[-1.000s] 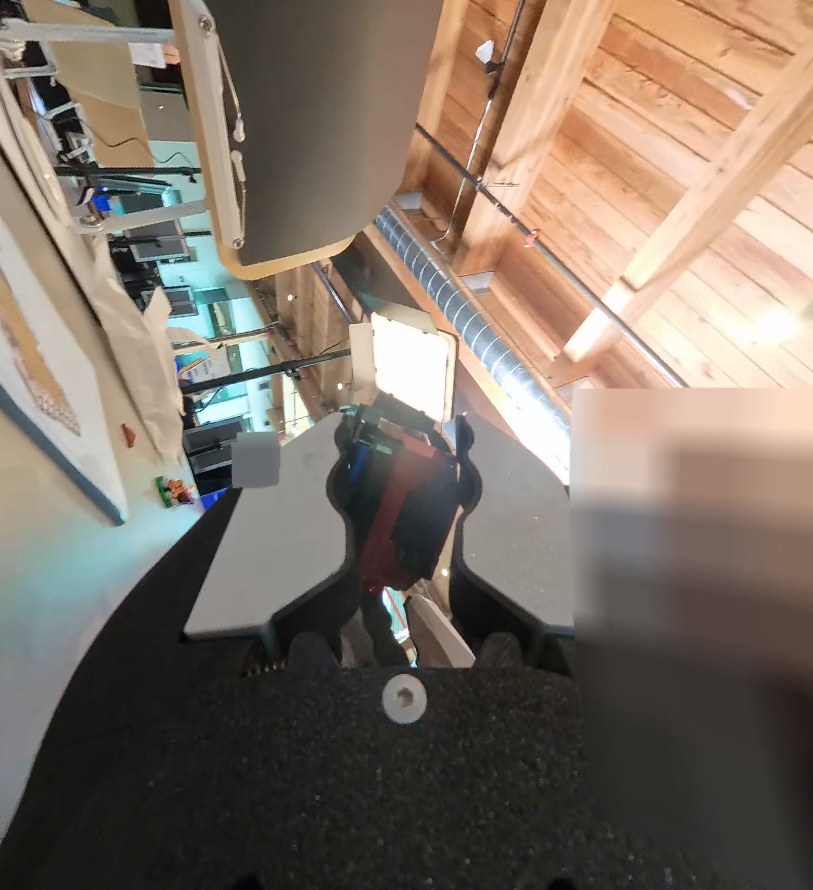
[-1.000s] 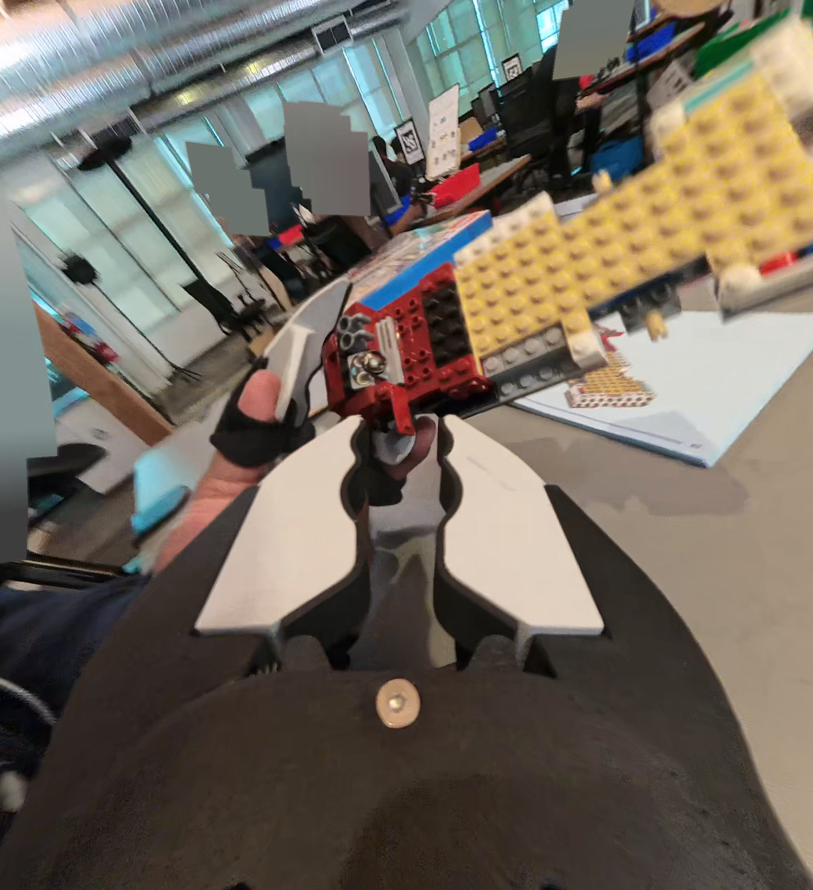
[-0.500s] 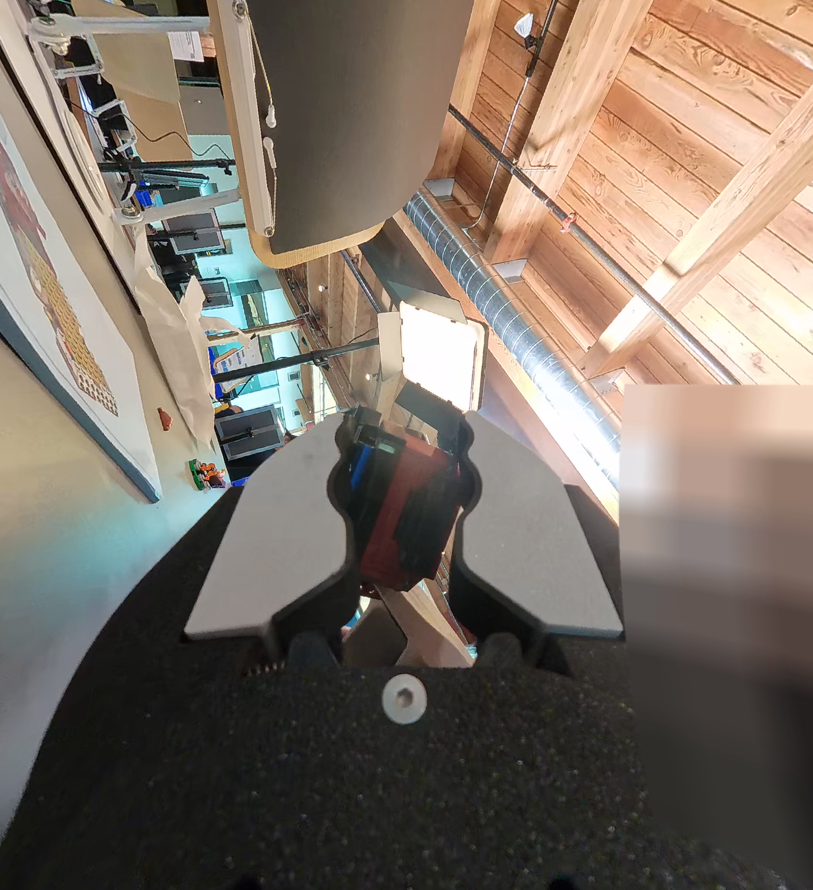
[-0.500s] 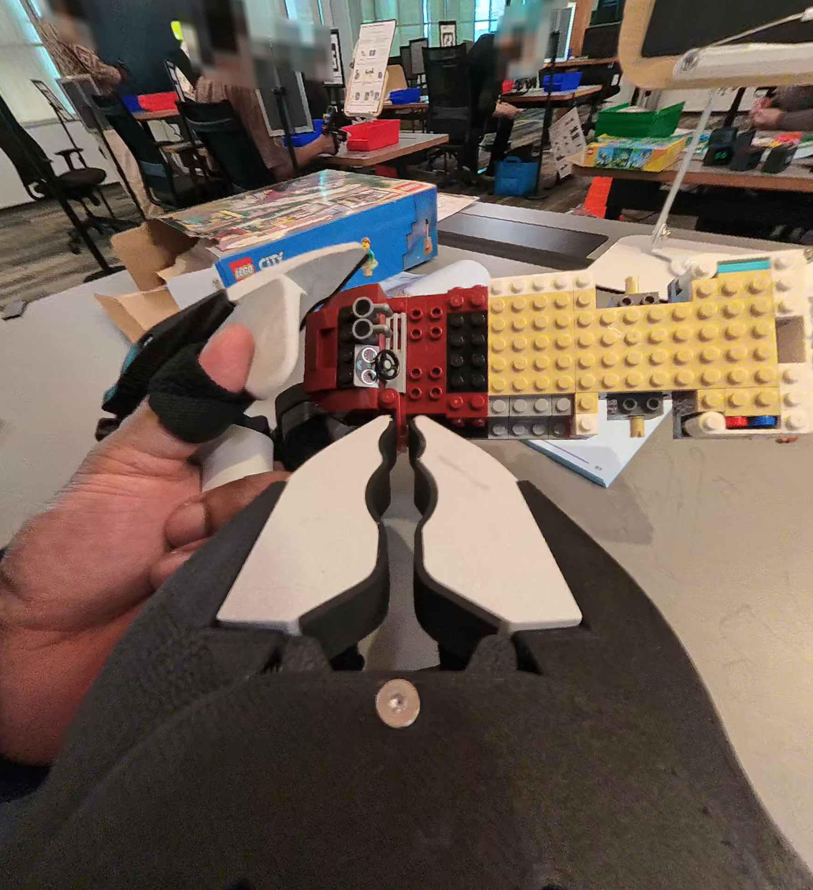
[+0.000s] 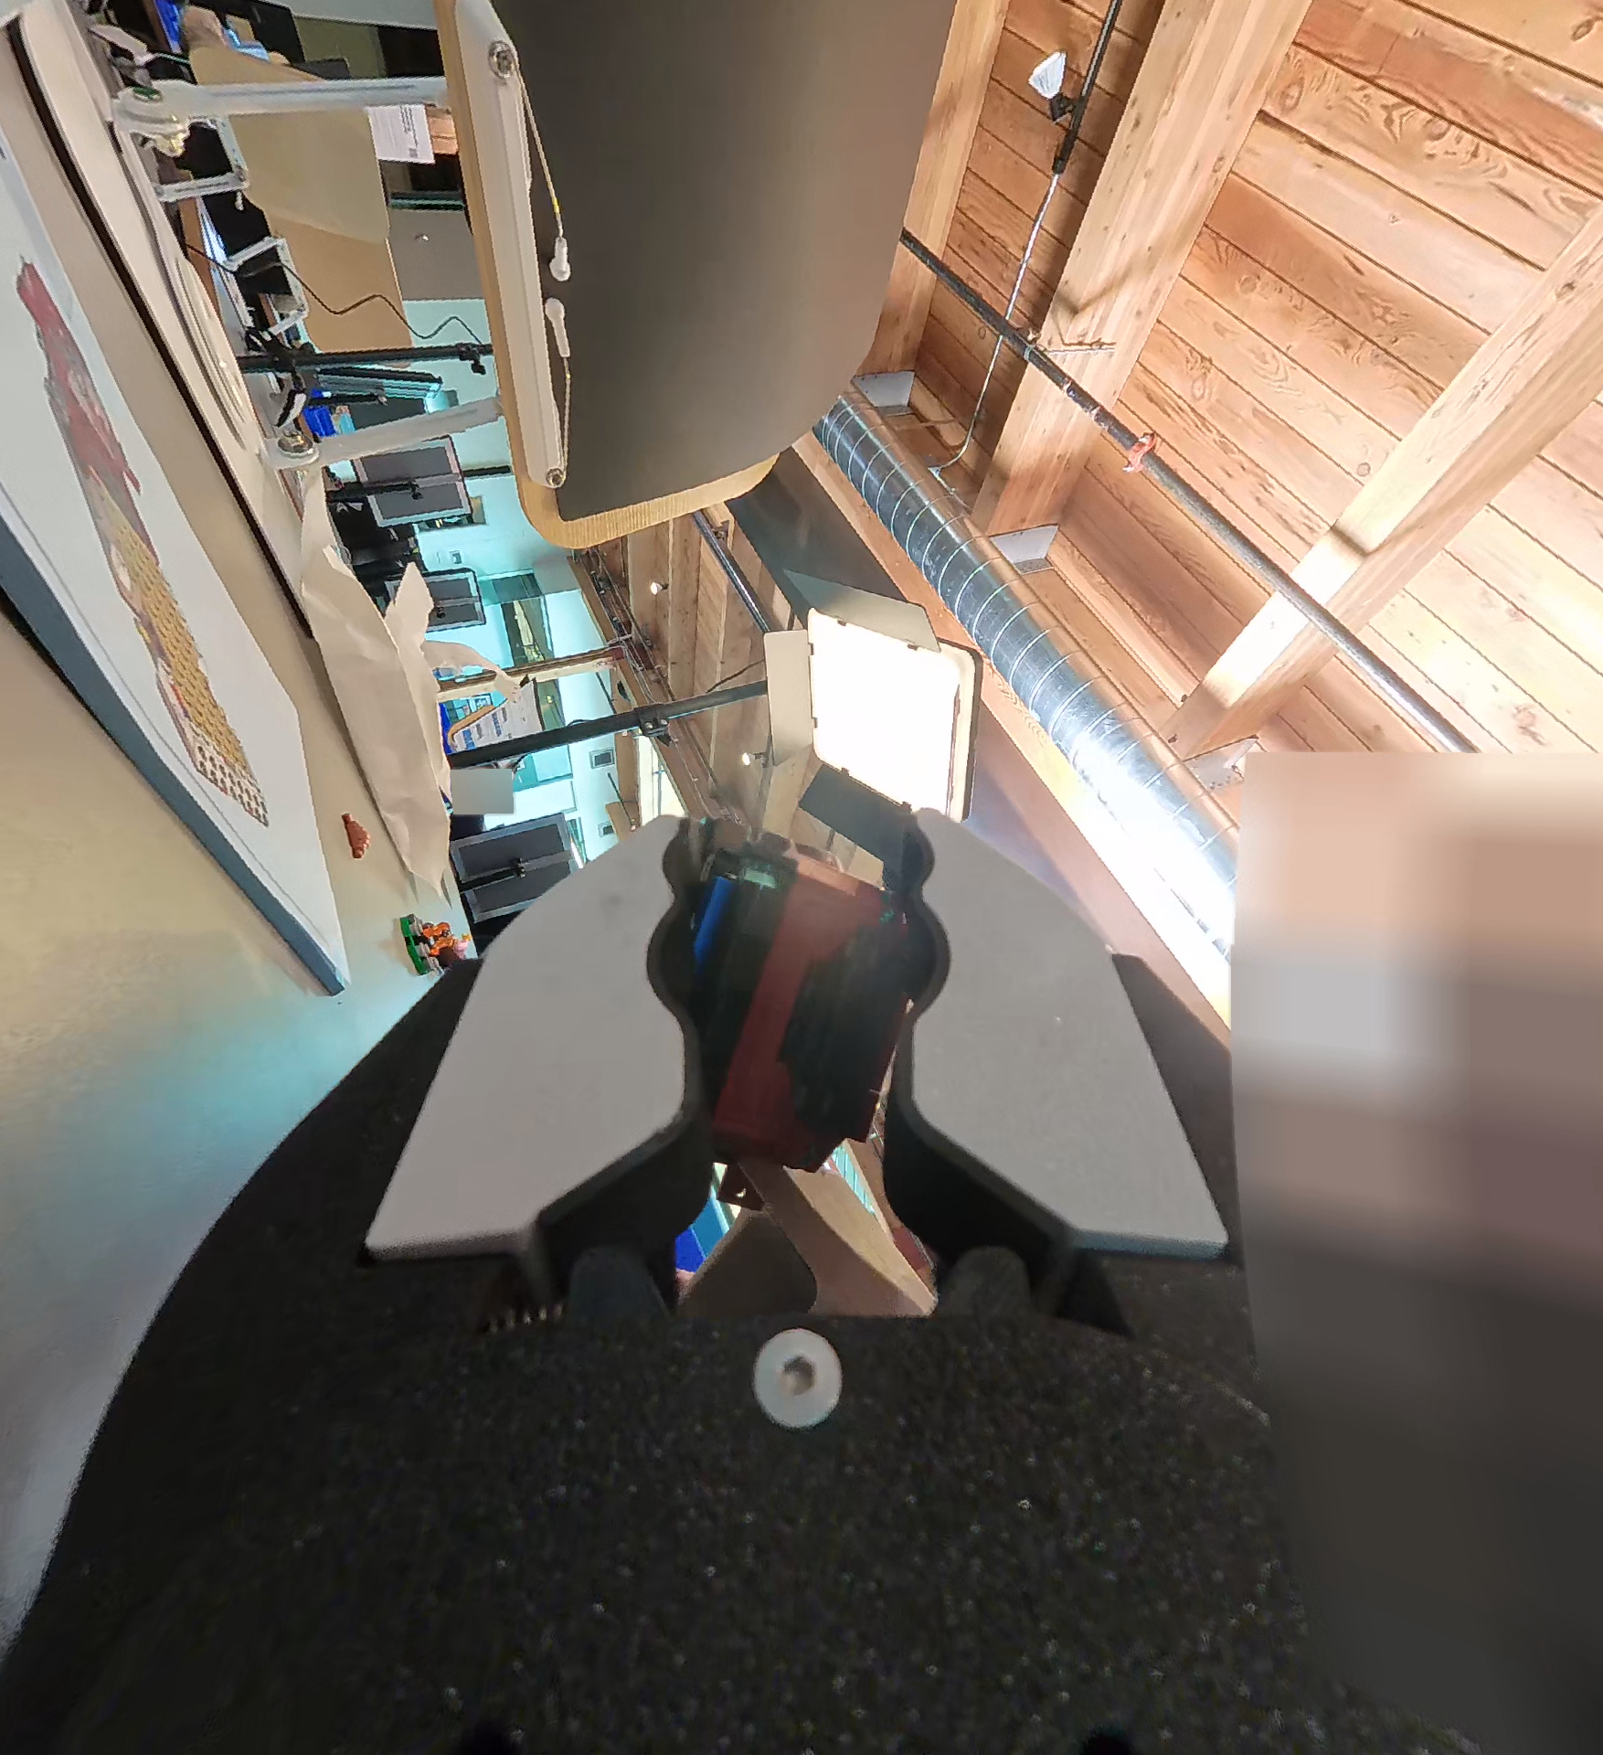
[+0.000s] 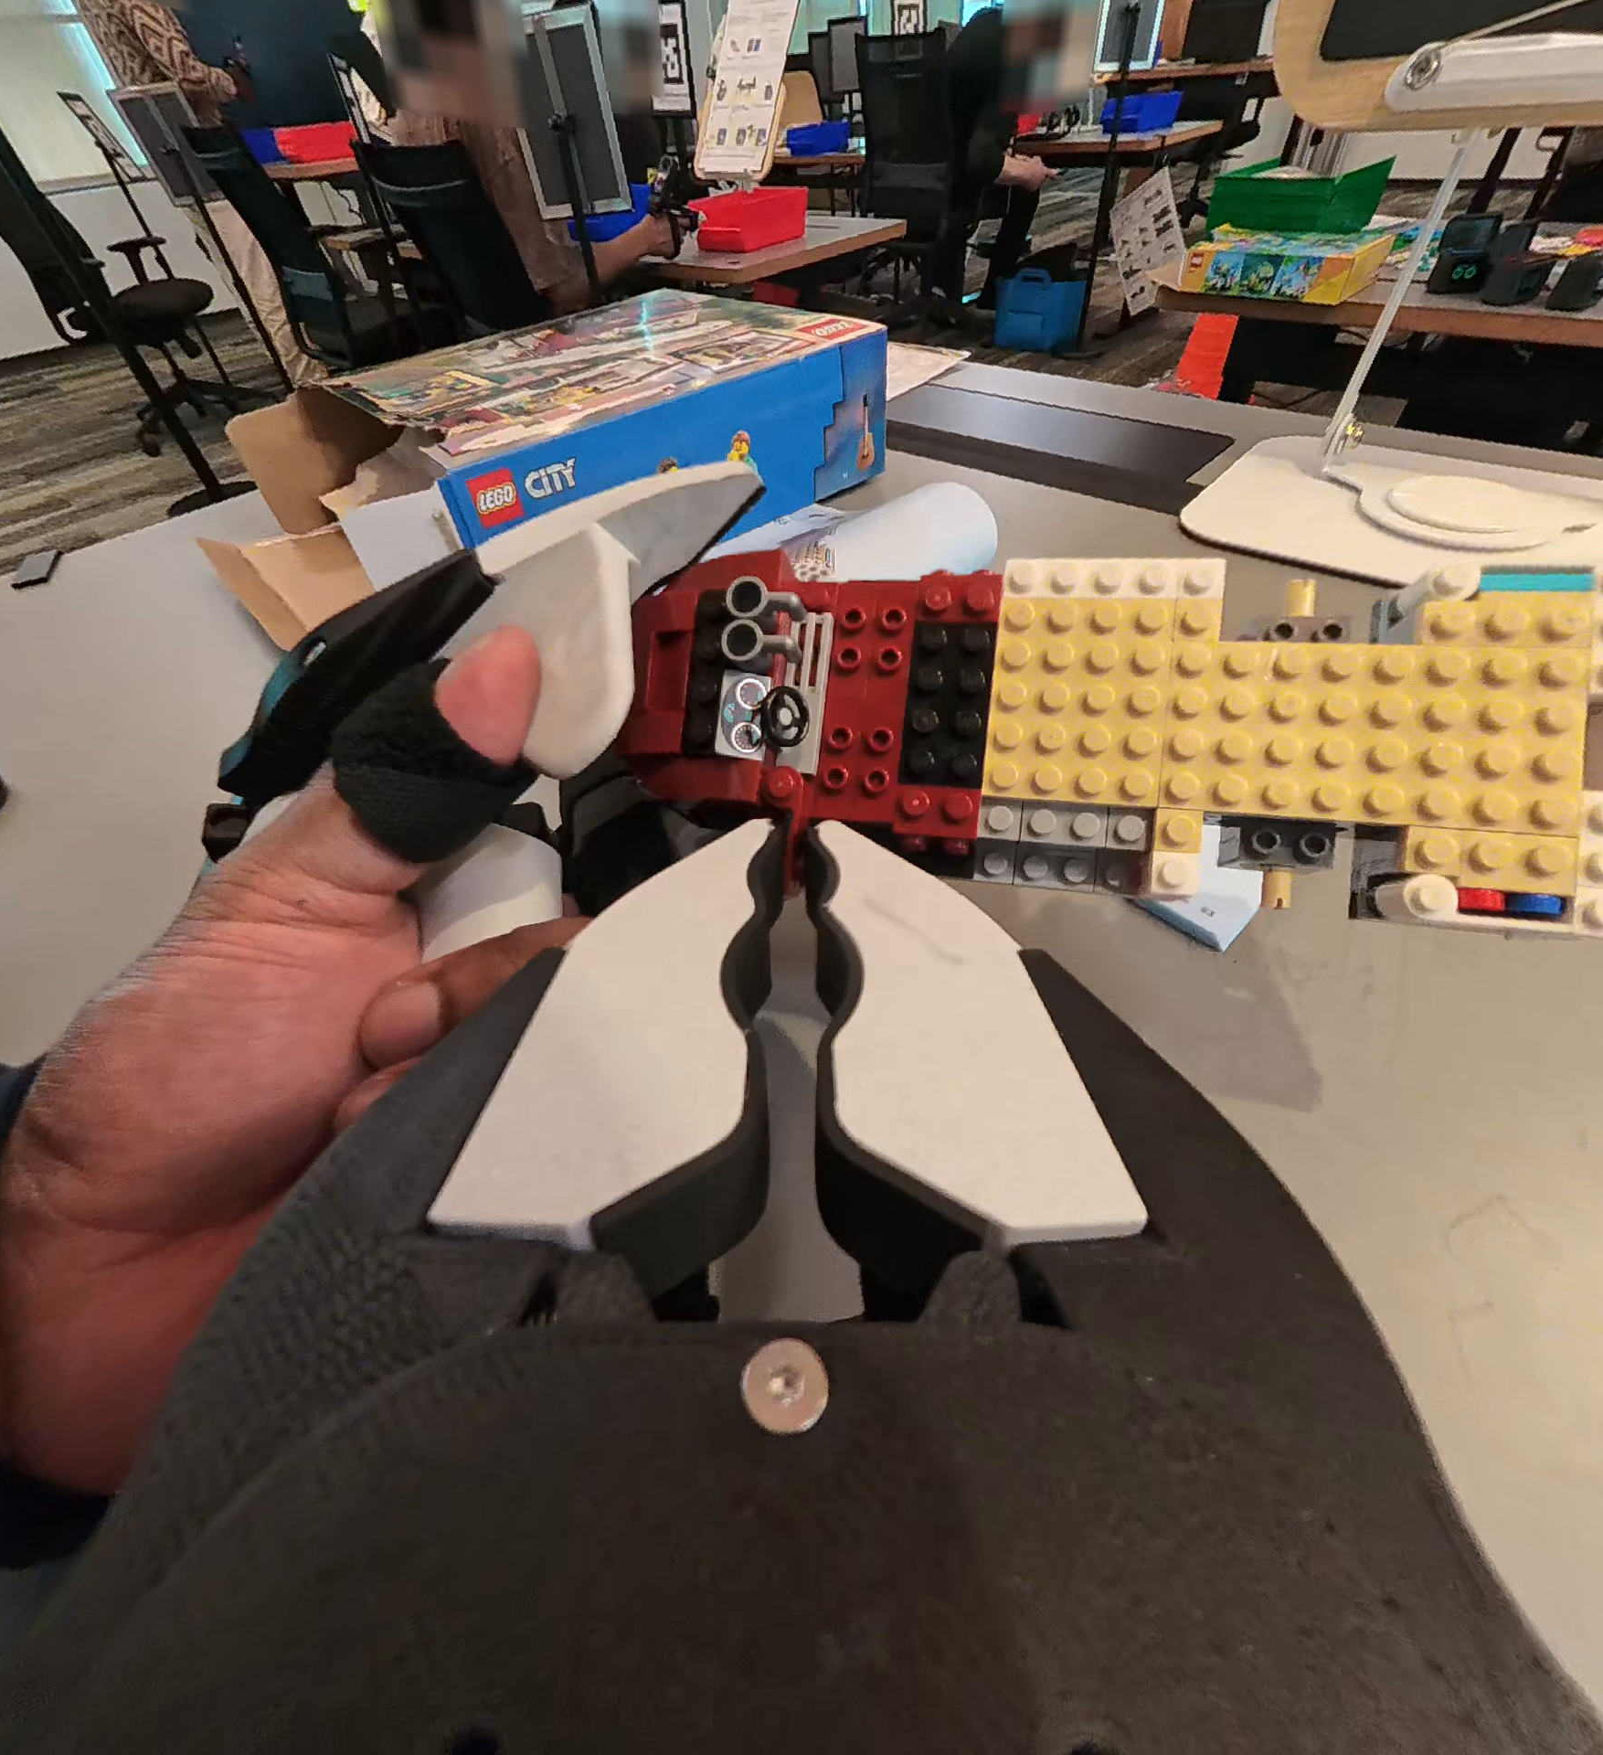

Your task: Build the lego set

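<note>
The left gripper (image 5: 798, 912) is clamped on the dark red end of a brick model (image 6: 1158, 722), held above the grey table (image 6: 1443, 1140). The right gripper (image 6: 793, 836) pinches a thin red piece on the model's near edge, fingers almost together.

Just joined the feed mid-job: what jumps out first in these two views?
A long brick model, dark red at one end and yellow along the rest, hangs above the grey table. The left tool grips its red end, while the right tool pinches a thin red piece on its near edge.
</note>
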`<state>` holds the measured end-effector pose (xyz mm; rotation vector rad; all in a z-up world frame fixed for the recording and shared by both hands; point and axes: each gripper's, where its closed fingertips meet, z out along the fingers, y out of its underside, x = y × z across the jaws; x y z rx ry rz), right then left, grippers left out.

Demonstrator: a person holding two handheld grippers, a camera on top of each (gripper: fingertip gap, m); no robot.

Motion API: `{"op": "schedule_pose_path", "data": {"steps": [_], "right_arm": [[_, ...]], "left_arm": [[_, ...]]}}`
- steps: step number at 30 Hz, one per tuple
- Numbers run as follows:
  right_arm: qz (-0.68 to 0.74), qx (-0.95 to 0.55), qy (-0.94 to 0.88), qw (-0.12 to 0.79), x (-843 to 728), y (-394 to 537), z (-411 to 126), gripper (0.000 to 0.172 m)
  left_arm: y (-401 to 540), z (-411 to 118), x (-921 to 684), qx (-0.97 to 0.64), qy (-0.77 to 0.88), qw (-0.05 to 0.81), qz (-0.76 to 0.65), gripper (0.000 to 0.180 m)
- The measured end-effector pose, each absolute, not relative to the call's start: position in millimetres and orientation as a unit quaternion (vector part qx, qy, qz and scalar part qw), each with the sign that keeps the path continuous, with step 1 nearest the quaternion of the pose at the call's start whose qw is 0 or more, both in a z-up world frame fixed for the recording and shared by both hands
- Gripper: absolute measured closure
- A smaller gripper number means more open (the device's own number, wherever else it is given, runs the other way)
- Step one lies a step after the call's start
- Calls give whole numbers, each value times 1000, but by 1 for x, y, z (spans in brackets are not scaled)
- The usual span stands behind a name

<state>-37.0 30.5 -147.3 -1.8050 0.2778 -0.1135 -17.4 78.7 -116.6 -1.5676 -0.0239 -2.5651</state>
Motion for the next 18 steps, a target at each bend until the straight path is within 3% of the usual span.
{"op": "schedule_pose_path", "data": {"steps": [11, 18], "right_arm": [[-41, -774, 120, 620, -36, 25, -139, 167], [45, -751, 144, 643, -36, 24, -129, 168]], "left_arm": [[79, -116, -17, -523, 0, 74, -849, 141], [74, -107, -19, -507, 27, 88, -857, 141]]}}
